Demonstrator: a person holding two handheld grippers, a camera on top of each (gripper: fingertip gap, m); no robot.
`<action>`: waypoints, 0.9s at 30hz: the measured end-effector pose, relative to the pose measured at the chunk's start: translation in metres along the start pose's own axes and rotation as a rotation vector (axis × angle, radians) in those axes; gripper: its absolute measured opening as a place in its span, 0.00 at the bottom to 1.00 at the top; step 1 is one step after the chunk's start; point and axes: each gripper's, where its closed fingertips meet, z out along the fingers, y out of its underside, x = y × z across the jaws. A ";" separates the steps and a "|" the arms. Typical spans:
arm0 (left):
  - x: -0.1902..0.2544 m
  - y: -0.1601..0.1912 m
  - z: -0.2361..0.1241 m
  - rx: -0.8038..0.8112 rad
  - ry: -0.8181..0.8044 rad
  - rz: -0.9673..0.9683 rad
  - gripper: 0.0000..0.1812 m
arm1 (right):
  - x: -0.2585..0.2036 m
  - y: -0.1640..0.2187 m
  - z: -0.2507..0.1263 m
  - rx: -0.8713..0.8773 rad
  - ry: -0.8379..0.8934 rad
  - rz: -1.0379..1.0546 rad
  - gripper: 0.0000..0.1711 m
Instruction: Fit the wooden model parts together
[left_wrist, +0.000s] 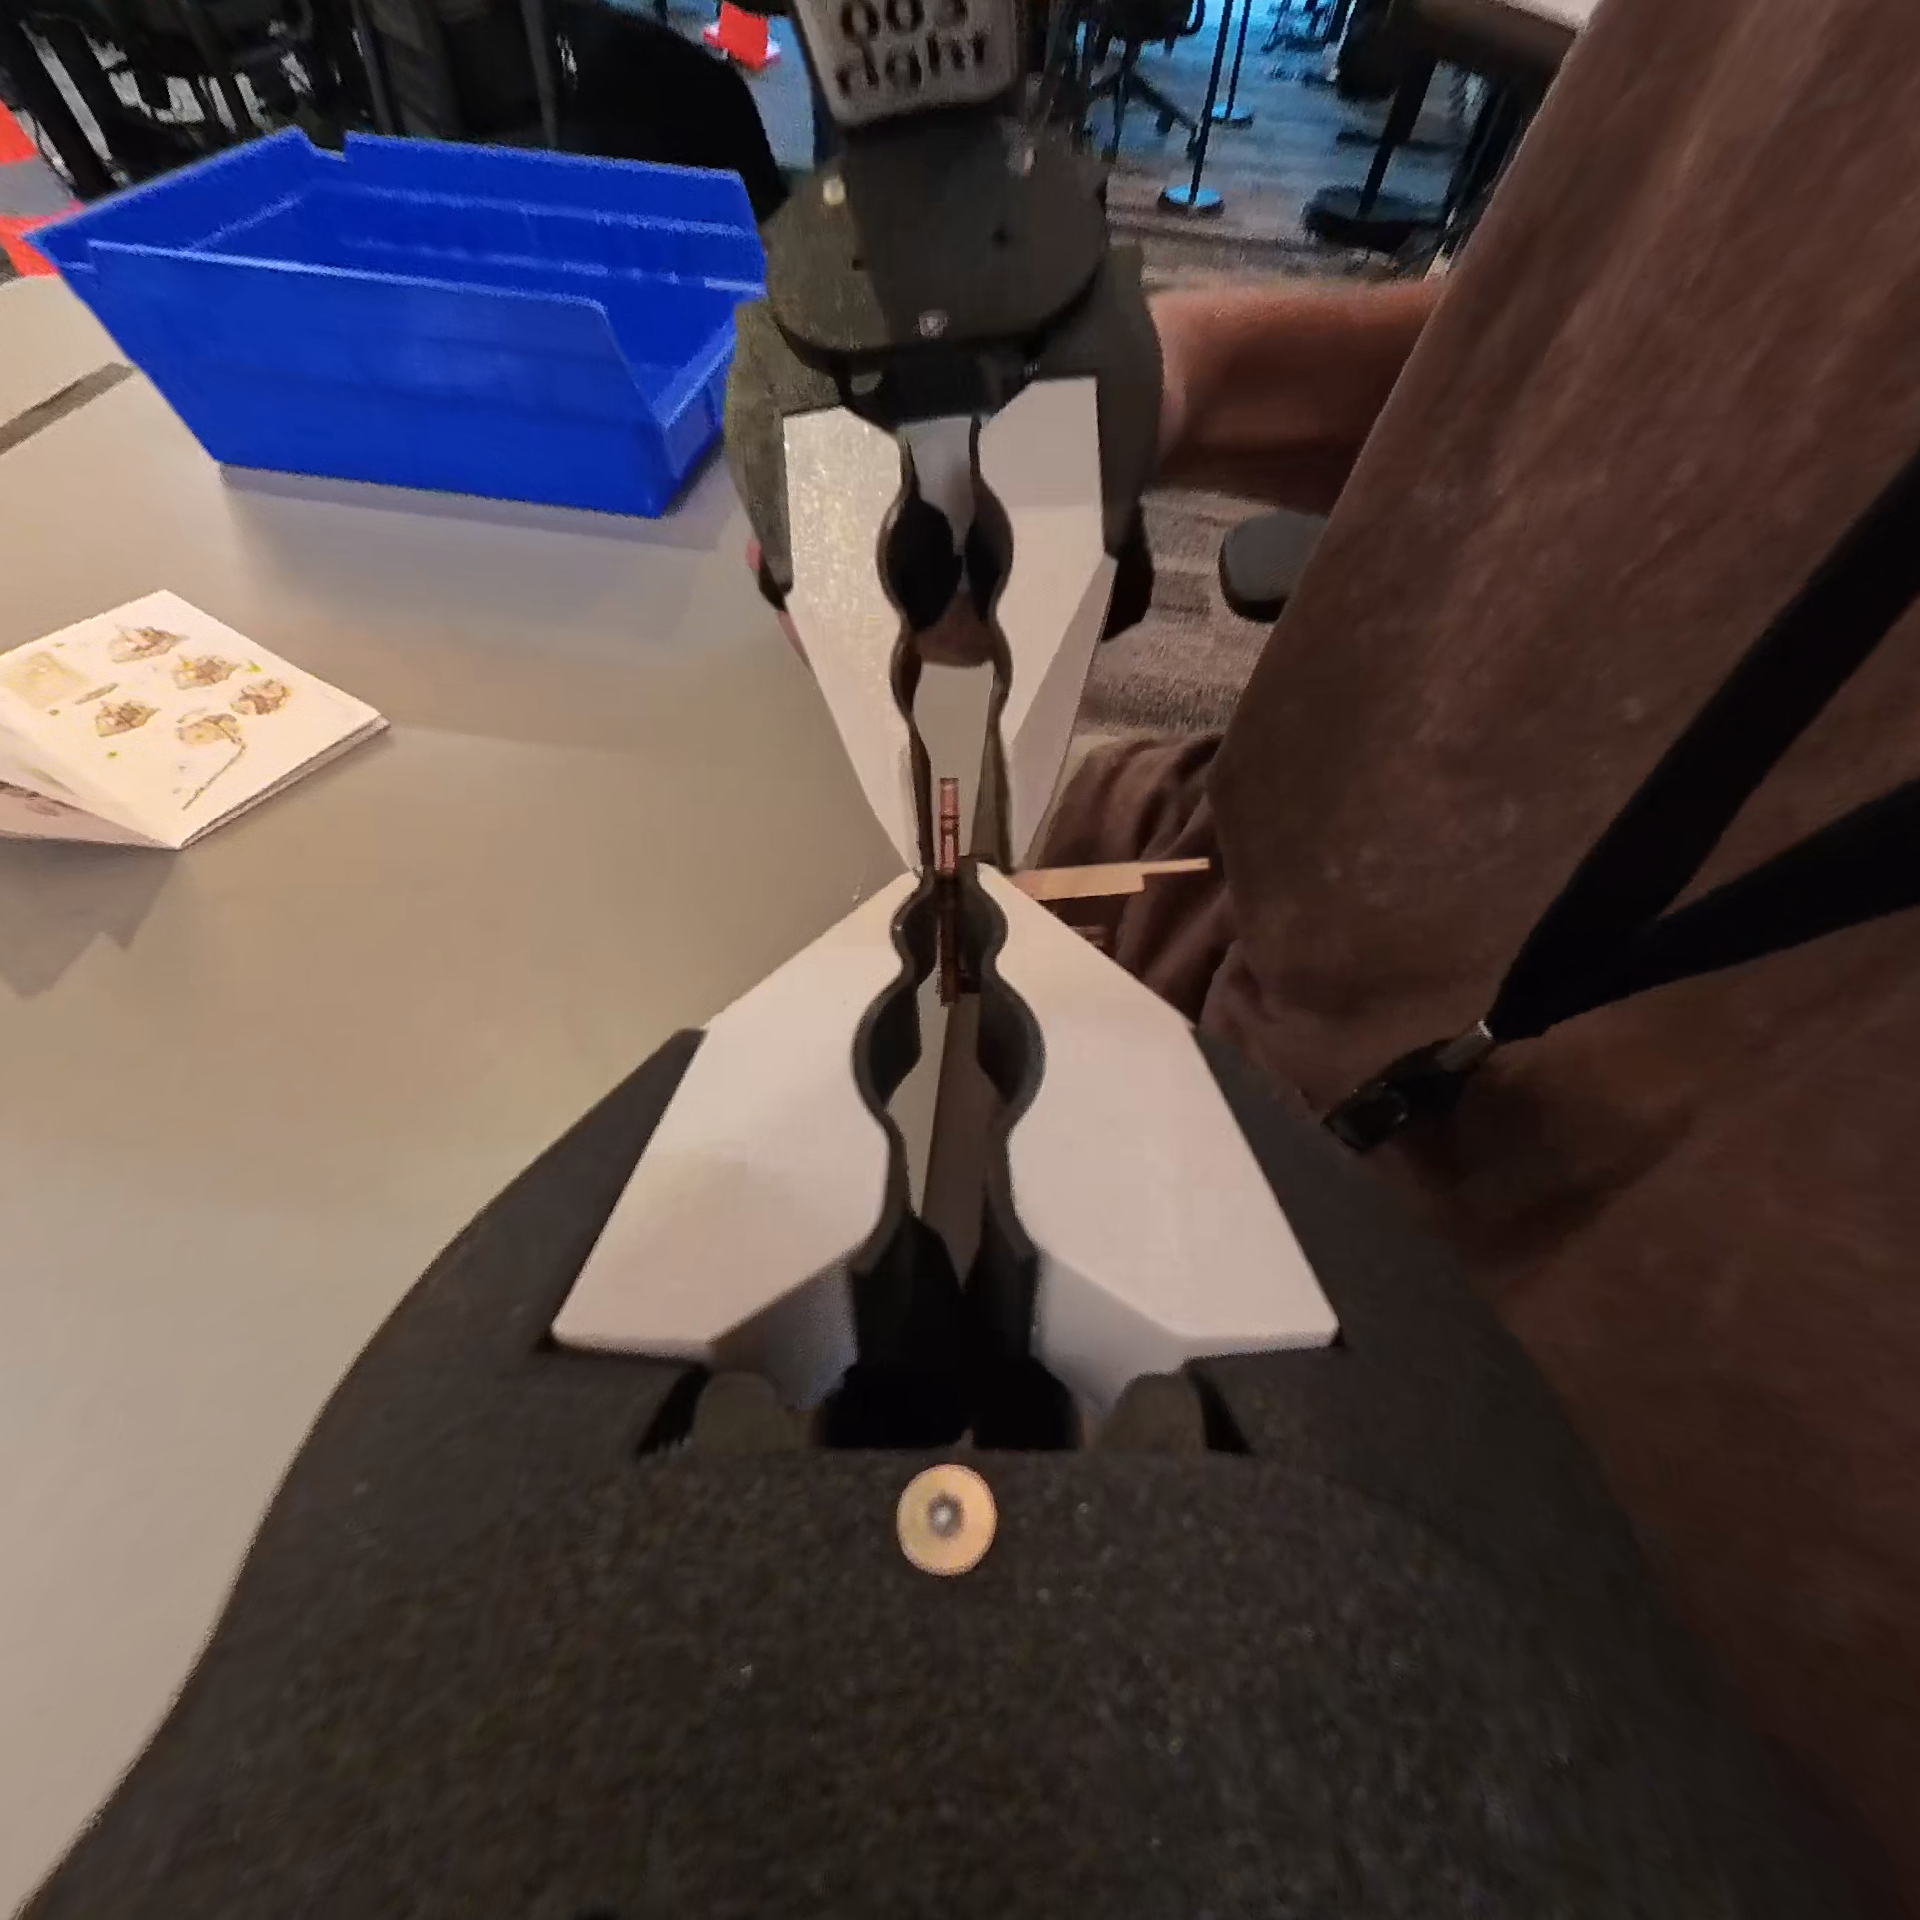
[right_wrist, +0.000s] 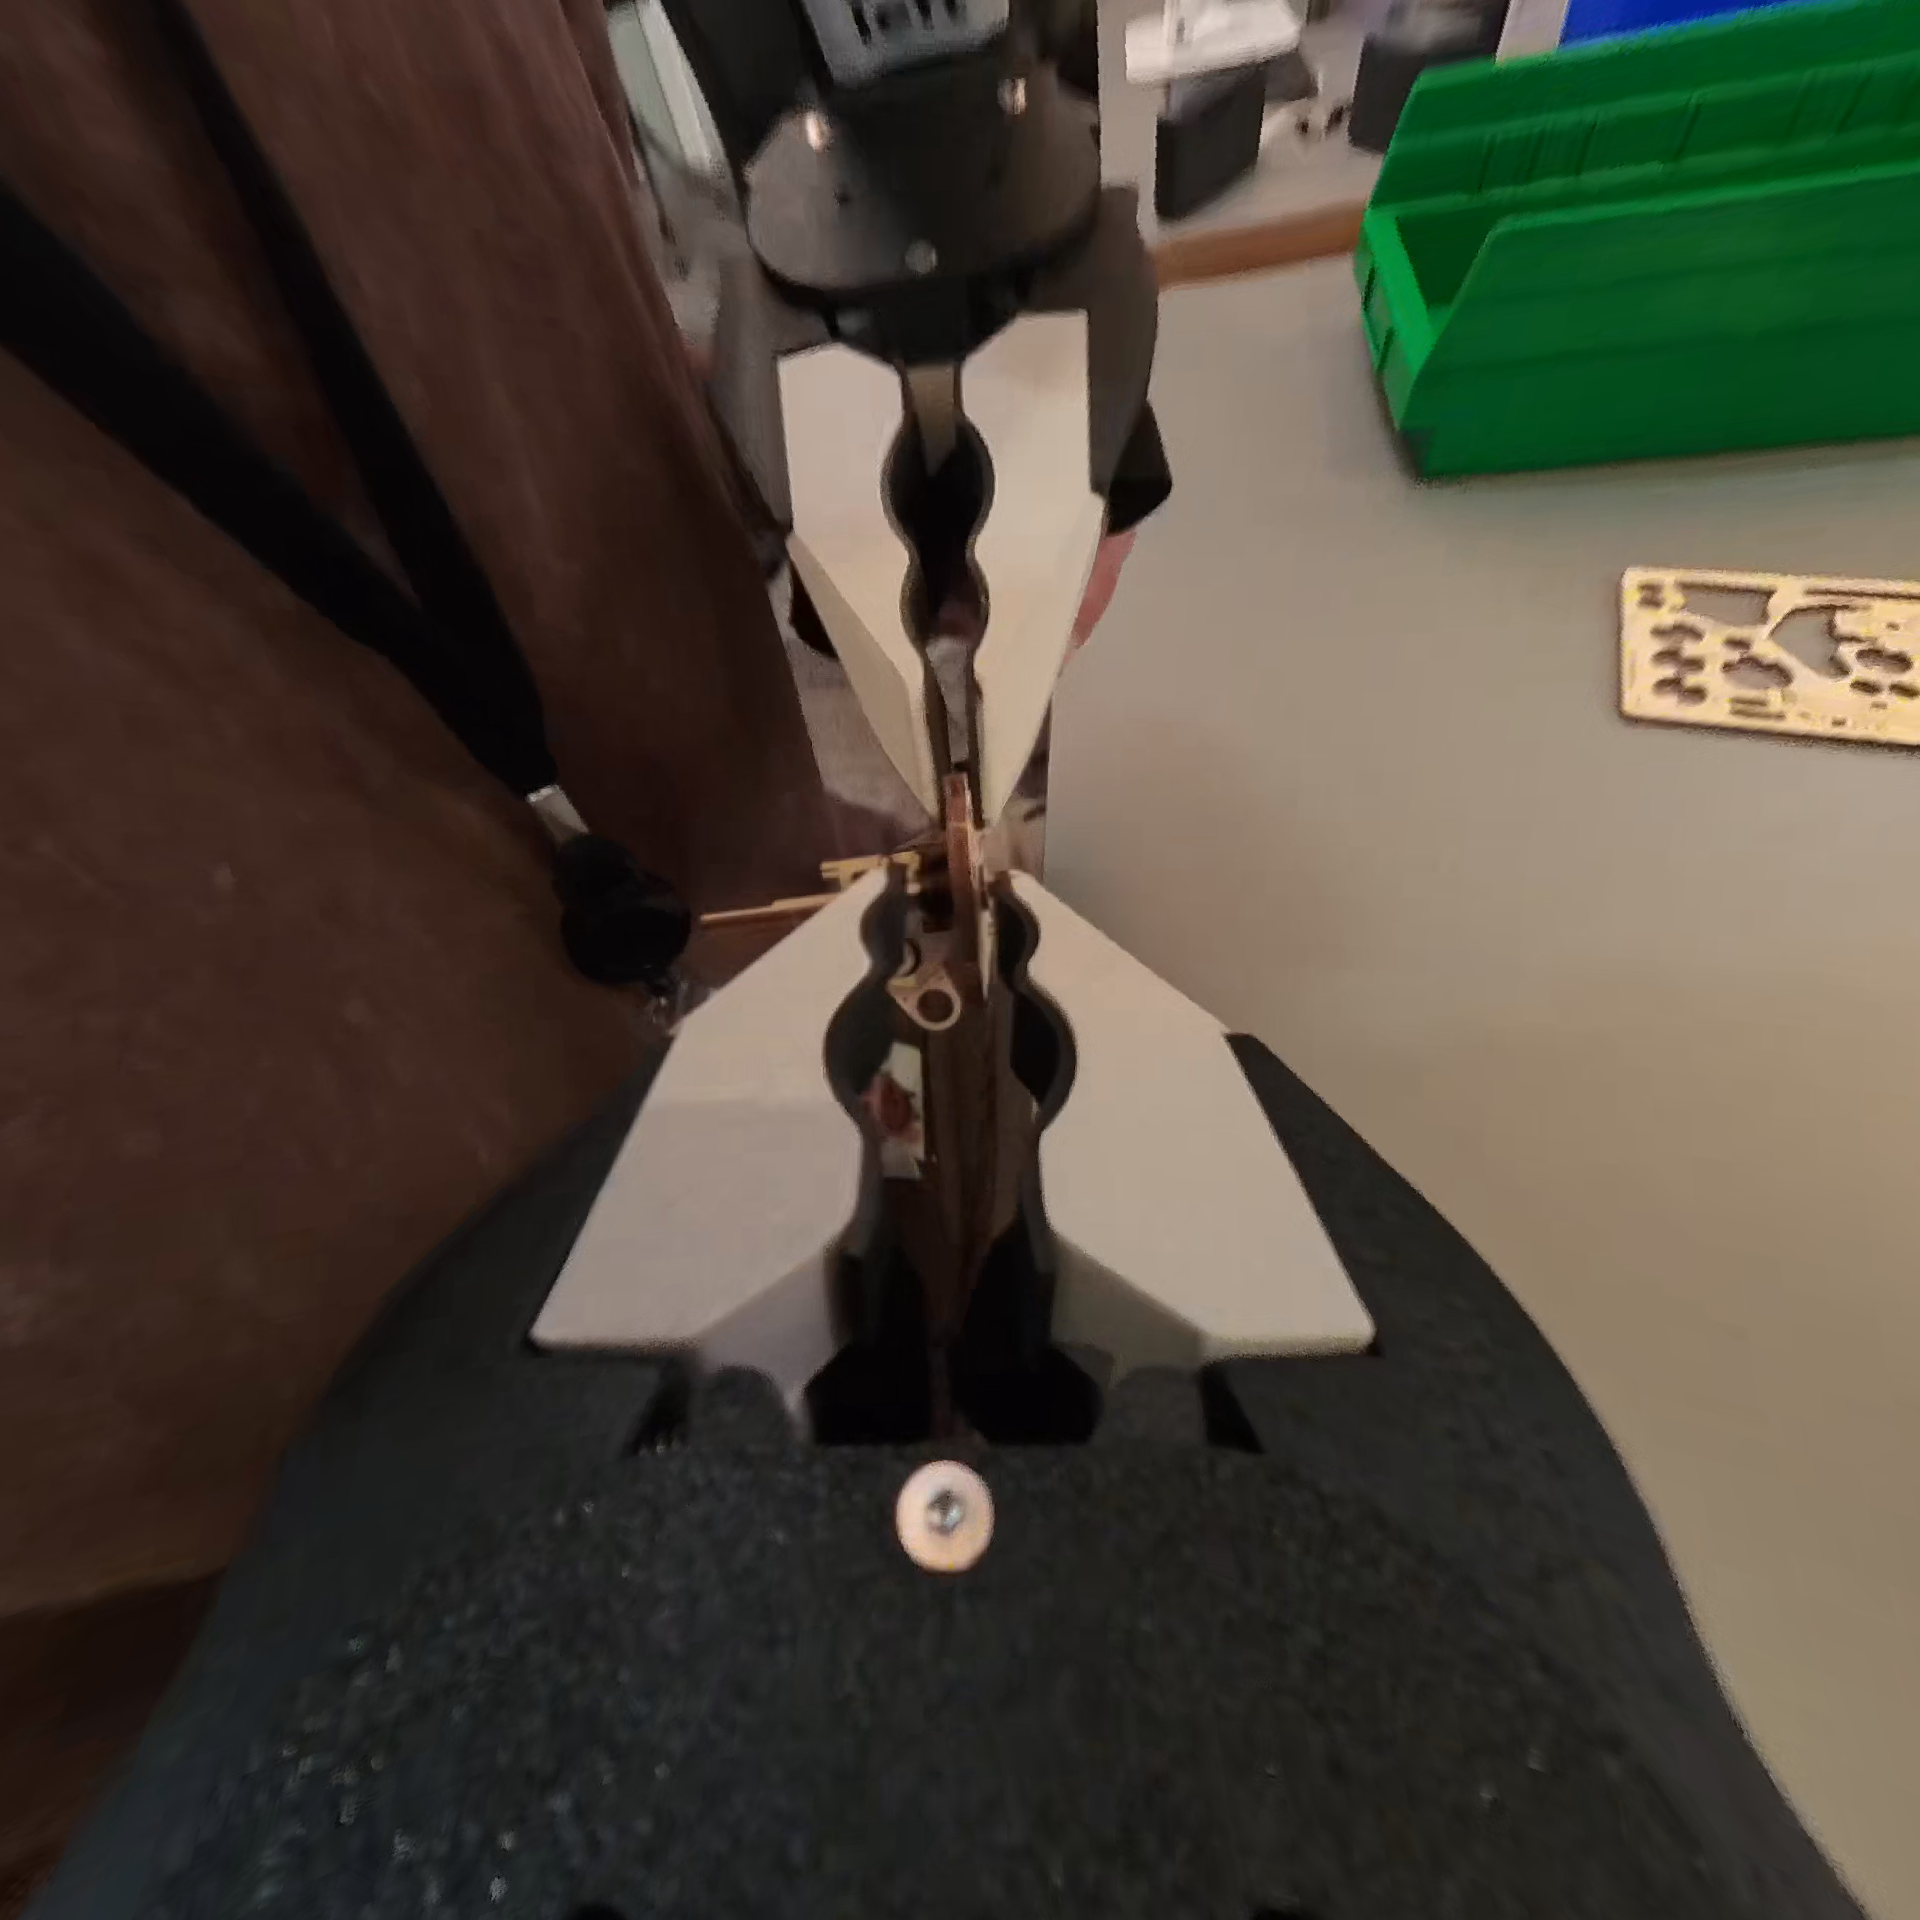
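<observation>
We see a grey desk (left_wrist: 436, 1018) that fills the left half of the left wrist view and the right half of the right wrist view. Just beside its edge sits a person in a brown garment (left_wrist: 1621, 727), crossed by a black strap (left_wrist: 1683, 935) with a clip.

On the desk, in the left wrist view, a blue bin (left_wrist: 416, 332) stands at the far side, and an open instruction booklet (left_wrist: 166, 717) lies nearer, well apart from it. In the right wrist view a green bin (right_wrist: 1662, 260) stands at the far right, and a flat wooden parts sheet (right_wrist: 1777, 655) with punched-out shapes lies near it on the desk.

The two grippers meet tip to tip off the desk edge, in front of the person. The left gripper (left_wrist: 951, 904) has its white fingers drawn narrow, clamped on a thin wooden piece (left_wrist: 948, 831) seen edge-on. The right gripper (right_wrist: 951, 894) faces it, its fingers likewise pinched close on a wooden model part (right_wrist: 961, 1039) made of several thin layers, with a small ringed tab (right_wrist: 930, 1003) showing between the fingers. A pale wooden strip (left_wrist: 1112, 878) sticks out sideways from the joint toward the person. The two wooden pieces touch where the fingertips meet; how far one sits in the other we cannot tell.
</observation>
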 end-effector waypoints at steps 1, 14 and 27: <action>0.000 -0.002 -0.001 0.017 0.007 -0.007 0.01 | 0.000 -0.005 -0.003 0.049 -0.003 0.011 0.14; -0.003 -0.035 -0.025 0.279 0.100 -0.127 0.01 | -0.013 -0.033 -0.017 0.359 -0.013 0.000 0.26; 0.002 -0.039 -0.021 0.279 0.060 -0.056 0.01 | -0.016 -0.035 -0.013 0.368 0.007 -0.021 0.18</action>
